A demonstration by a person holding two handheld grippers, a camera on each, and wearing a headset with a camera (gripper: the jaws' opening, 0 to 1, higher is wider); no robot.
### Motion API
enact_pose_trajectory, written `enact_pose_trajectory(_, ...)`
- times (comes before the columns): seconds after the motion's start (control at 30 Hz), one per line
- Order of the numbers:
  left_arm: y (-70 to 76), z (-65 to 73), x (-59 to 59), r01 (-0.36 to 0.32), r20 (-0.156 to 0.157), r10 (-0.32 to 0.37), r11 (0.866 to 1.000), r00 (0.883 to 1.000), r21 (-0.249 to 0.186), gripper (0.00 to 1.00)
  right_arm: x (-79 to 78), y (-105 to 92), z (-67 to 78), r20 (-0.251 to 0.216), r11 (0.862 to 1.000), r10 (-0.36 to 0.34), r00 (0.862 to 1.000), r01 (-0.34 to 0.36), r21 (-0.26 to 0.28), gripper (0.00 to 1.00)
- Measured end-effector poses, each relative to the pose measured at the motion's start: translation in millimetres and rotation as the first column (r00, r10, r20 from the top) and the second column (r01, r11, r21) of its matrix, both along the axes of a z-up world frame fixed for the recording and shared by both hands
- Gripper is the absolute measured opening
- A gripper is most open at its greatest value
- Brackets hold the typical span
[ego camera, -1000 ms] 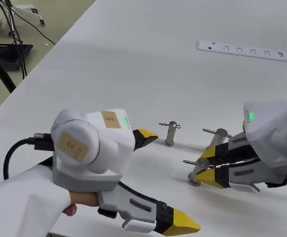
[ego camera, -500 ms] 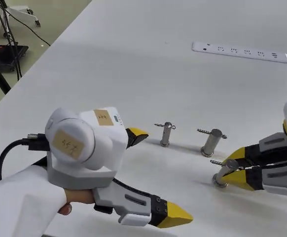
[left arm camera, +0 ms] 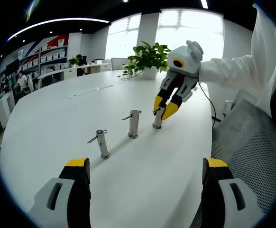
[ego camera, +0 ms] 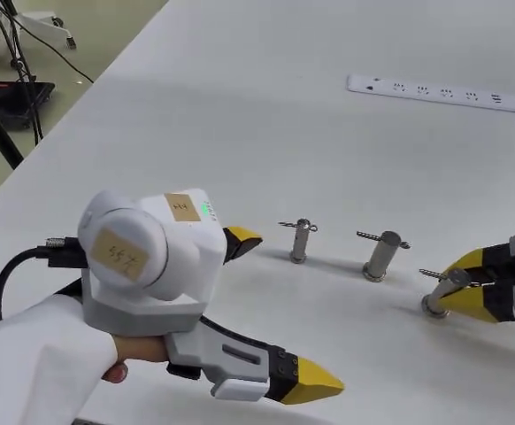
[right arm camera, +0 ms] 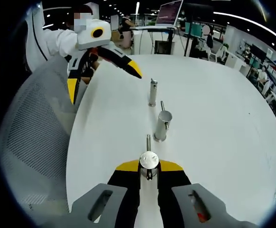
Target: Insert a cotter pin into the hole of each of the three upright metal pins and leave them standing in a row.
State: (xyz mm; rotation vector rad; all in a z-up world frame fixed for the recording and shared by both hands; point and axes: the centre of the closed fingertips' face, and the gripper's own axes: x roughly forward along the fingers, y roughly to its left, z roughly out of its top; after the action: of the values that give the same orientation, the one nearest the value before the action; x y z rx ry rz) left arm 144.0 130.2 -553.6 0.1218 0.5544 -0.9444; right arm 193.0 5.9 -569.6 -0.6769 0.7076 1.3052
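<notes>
Left tongs (ego camera: pixel 284 312) sat at about 7 o'clock in the head view, and a hand (ego camera: pixel 138 352) in a white sleeve (ego camera: pixel 27 363) held them. Their two yellow tips were spread wide apart, with nothing between them. In the left gripper view the same left tongs (left arm camera: pixel 146 164) pointed at the row of pins, with bare white table (ego camera: pixel 240 133) between the tips. At about 3 o'clock from the top tip stood the first pin (ego camera: pixel 300 241), upright on the table. The first cotter pin (ego camera: pixel 297 225) poked through near its top. At 3 o'clock from that stood the middle pin (ego camera: pixel 381 257), apart from the first, with the second cotter pin (ego camera: pixel 379 236) through its top too. At about 4 o'clock from the middle pin was the last pin (ego camera: pixel 439 294), with its foot on the table and the third cotter pin (ego camera: pixel 433 274) through it. The right tongs (ego camera: pixel 459 283) came in from 3 o'clock and pinched this last pin, one yellow tip on each side. In the right gripper view the right tongs (right arm camera: pixel 149 167) pressed on the round top of the last pin (right arm camera: pixel 149 160), and the other two pins made a line going up to 12 o'clock. Far off at 1 o'clock in the head view, a white power strip (ego camera: pixel 434 91) lay flat on the table.
</notes>
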Motion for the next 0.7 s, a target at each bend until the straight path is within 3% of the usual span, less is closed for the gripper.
enact_pose_trajectory(0.37, 3.8, 0.7, 1.6, -0.010, 0.001, 0.010, 1.000, 1.000, 0.010, 0.98, 15.9, -10.3, -3.4, 0.011, 0.999, -0.032, 0.999, 0.032, -0.011, 0.07)
enact_pose_trajectory(0.7, 10.8, 3.1, 8.8, -0.056, 0.006, 0.056, 0.998, 0.998, 0.015, 0.98, 20.7, -9.8, -5.1, 0.013, 1.000, -0.025, 1.000, 0.025, -0.007, 0.07)
